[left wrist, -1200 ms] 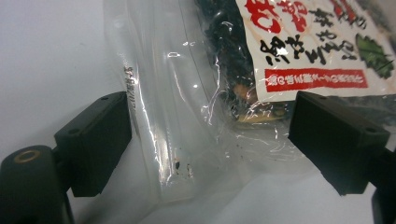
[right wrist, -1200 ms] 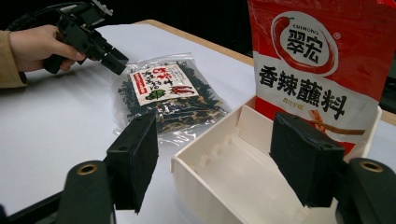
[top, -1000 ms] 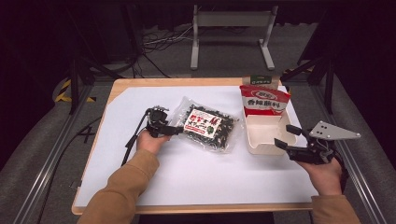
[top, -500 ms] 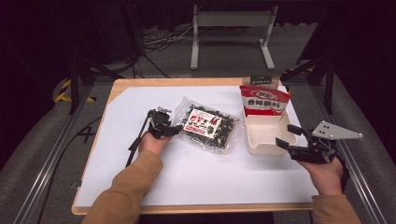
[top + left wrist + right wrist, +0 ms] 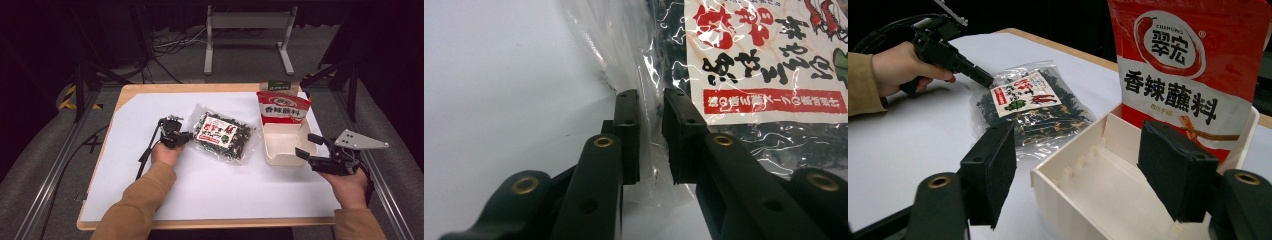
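Note:
A clear bag of dark dried seaweed [image 5: 222, 135] with a red and white label lies flat mid-table. My left gripper [image 5: 189, 136] is at the bag's left edge. In the left gripper view the jaws [image 5: 651, 125] have just been closing and pinch the bag's clear plastic edge [image 5: 651, 100] between the pads. My right gripper [image 5: 310, 145] stands open at the near right corner of a white tray [image 5: 282, 159]; in the right gripper view one jaw is outside the tray wall [image 5: 1068, 200] and the other over its inside. A red spice pouch [image 5: 282, 107] stands upright in the tray's far end.
The white mat [image 5: 210, 190] covers a wooden tabletop. The tray's near half holds nothing. A metal stand and cables sit on the floor beyond the far edge. The left gripper's cable trails off toward the table's left side.
The left gripper's jaws have come together on the bag's left edge. The right hand and gripper have stayed where they were.

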Tool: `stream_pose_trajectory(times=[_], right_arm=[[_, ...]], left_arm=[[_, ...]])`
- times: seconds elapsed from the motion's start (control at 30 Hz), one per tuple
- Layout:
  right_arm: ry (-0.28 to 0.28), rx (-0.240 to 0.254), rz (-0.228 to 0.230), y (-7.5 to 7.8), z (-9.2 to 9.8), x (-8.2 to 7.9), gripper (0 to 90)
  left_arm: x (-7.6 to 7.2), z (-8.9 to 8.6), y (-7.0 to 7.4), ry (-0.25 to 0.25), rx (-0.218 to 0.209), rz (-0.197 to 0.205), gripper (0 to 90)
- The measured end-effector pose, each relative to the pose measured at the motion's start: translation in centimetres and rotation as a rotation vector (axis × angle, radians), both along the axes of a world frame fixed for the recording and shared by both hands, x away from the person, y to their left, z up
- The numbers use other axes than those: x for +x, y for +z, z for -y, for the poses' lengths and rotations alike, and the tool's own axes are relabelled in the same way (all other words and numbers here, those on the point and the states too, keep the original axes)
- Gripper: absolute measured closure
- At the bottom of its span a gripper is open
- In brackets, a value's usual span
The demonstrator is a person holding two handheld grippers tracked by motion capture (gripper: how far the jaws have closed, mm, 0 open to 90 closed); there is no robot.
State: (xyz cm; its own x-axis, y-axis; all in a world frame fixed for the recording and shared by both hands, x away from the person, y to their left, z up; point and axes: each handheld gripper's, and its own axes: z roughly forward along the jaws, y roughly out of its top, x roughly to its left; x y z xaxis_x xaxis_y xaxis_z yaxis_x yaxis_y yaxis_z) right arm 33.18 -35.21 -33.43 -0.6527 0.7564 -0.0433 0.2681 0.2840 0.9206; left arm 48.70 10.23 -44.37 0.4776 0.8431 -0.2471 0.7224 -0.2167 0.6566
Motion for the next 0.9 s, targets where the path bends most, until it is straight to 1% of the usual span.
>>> stream_pose_trajectory(times=[0.03, 0.07, 0.13, 0.2, 0.3, 0.37, 0.4, 0.43, 0.57, 0.67, 0.77, 0.83, 0.9], right_arm=[[0.001, 0.002, -0.001, 0.0, 0.0, 0.0, 31.2], [0.0, 0.004, -0.002, 0.0, 0.1, 0.0, 31.2], [-0.002, 0.006, -0.003, -0.1, 0.1, 0.1, 31.2], [-0.004, 0.006, -0.001, 0.0, 0.2, 0.0, 31.2], [-0.001, 0.017, -0.001, 0.0, 0.3, 0.0, 32.7], [0.002, 0.018, -0.003, 0.0, 0.4, 0.0, 34.2], [0.002, 0.018, -0.003, 0.0, 0.4, 0.0, 34.2], [0.005, 0.018, -0.006, 0.0, 0.4, 0.0, 35.5], [0.021, 0.017, -0.011, 0.1, 0.3, 0.0, 38.0], [0.027, 0.011, -0.01, 0.1, 0.1, 0.0, 38.6], [0.035, 0.007, -0.011, 0.2, -0.1, 0.0, 40.2], [0.045, 0.007, -0.014, 0.2, -0.1, 0.0, 41.7], [0.051, 0.003, -0.014, 0.2, -0.2, -0.1, 41.6]], left_arm=[[-0.1, 0.2, 0.1, -0.007, 0.02, 0.008, 81.2], [-0.1, 0.3, 0.2, -0.002, 0.025, 0.01, 82.2], [0.0, 0.1, 0.2, -0.015, 0.011, 0.003, 83.4], [0.0, -0.2, 0.4, -0.014, -0.016, -0.002, 84.2], [-0.2, -0.3, 1.0, -0.031, -0.015, 0.021, 85.0], [-0.5, -0.4, 1.7, -0.035, -0.018, 0.05, 85.2], [-0.5, -0.4, 1.7, -0.035, -0.018, 0.05, 85.4], [-0.6, -0.6, 2.1, -0.036, -0.019, 0.065, 85.4], [-1.2, -1.2, 4.2, -0.045, -0.038, 0.114, 85.9], [-1.9, -1.7, 6.0, -0.059, -0.051, 0.172, 86.2], [-2.5, -1.9, 7.3, -0.078, -0.059, 0.207, 86.3], [-2.9, -2.0, 8.0, -0.086, -0.069, 0.223, 86.4], [-3.4, -2.2, 9.0, -0.104, -0.07, 0.256, 86.5]])
